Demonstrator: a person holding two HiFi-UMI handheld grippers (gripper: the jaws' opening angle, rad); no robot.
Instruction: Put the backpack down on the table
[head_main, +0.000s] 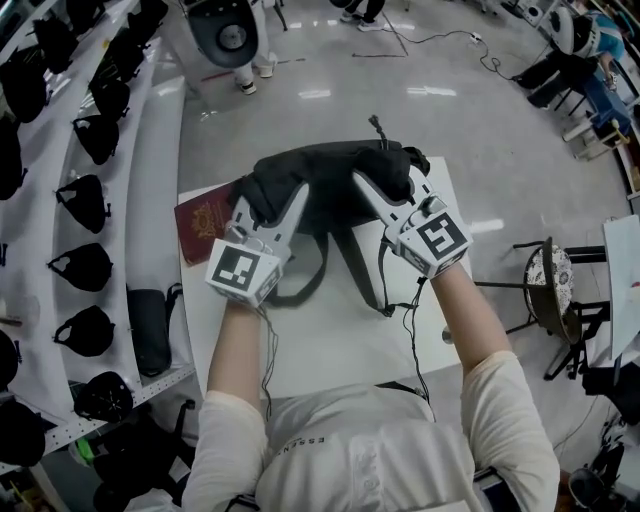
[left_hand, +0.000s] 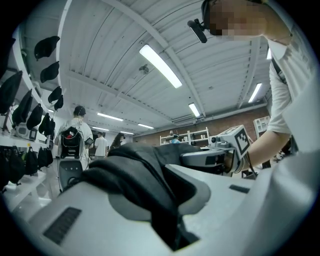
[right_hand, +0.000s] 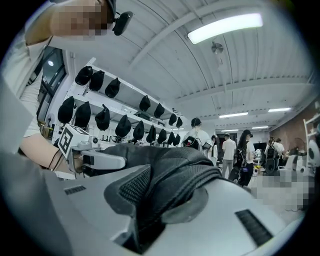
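A black backpack (head_main: 330, 170) is over the far half of the white table (head_main: 330, 345), and its straps (head_main: 322, 262) trail toward me across the top. My left gripper (head_main: 268, 198) is shut on the bag's left side. In the left gripper view, black fabric (left_hand: 145, 180) is pinched between the jaws. My right gripper (head_main: 378, 186) is shut on the bag's right side, and the right gripper view shows a padded black fold (right_hand: 172, 182) clamped there. I cannot tell whether the bag's bottom rests on the table.
A dark red booklet (head_main: 203, 226) lies on the table's left edge, partly under the bag. White shelves with several black bags (head_main: 85, 200) run along the left. A stool (head_main: 553, 290) stands to the right. People stand across the room (right_hand: 200, 135).
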